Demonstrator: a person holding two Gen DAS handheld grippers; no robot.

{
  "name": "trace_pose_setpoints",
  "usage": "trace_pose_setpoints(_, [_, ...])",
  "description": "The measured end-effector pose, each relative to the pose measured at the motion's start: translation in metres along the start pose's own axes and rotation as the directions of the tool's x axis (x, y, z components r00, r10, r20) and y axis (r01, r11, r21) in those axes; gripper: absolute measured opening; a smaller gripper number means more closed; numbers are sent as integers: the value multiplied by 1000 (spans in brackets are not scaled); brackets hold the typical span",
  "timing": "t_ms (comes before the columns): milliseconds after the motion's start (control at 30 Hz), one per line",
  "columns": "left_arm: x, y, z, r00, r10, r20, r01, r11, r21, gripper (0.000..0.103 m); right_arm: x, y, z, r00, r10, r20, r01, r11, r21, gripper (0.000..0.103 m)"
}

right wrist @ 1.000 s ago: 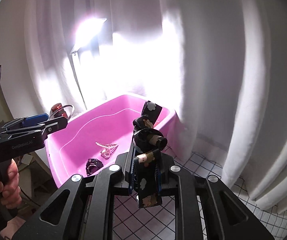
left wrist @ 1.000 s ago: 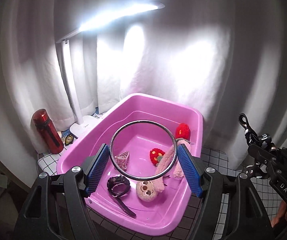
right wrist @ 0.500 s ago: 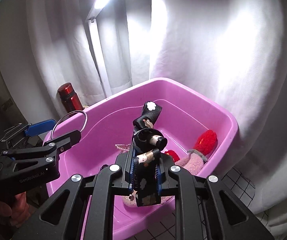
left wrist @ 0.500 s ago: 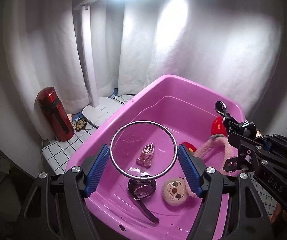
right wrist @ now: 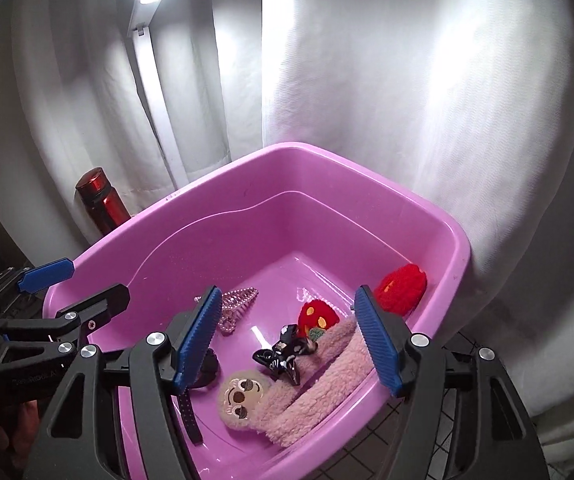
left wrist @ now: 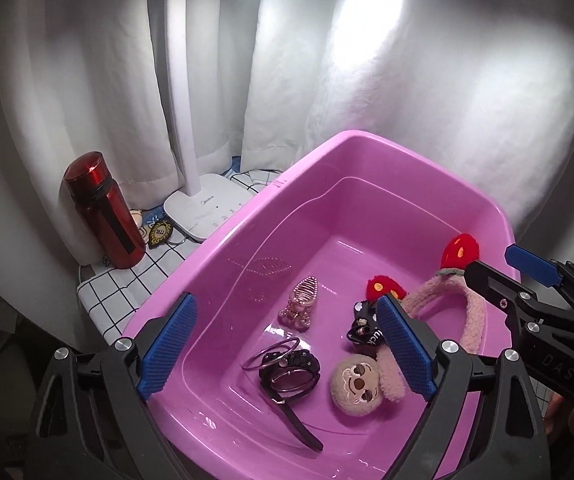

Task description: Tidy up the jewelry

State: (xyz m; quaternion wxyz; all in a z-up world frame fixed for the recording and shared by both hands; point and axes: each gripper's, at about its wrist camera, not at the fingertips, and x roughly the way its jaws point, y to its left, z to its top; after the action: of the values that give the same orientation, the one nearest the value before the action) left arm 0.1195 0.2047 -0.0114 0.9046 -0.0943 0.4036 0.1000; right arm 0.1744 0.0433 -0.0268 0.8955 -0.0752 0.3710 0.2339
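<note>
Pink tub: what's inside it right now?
Inside the pink tub: a metal bangle lying on a black watch, a beaded hair clip, a sloth headband and a black bow clip. The bow clip's far side is hidden.

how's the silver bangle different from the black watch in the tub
The silver bangle is a thin, bare metal ring; the black watch is chunky, with a round case and a strap trailing toward the camera. The bangle is shiny and pale, the watch dark and matte. The bangle rests partly on top of the watch, which lies on the tub floor. Both lie loose inside the pink tub, in neither gripper.
</note>
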Motion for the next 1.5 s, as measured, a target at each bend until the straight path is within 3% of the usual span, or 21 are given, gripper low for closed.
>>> trace_pose_setpoints(433, [-4,4,1,998,62,-8,-62,998,-13,90,-17,9,-15,1000,-15,8,15,1000,-14,66])
trace_pose_setpoints(1500, [-30,6,-12,995,103,-1,-103,994,-42,90,-50,17,-30,998,-55,34,55,998,15,66])
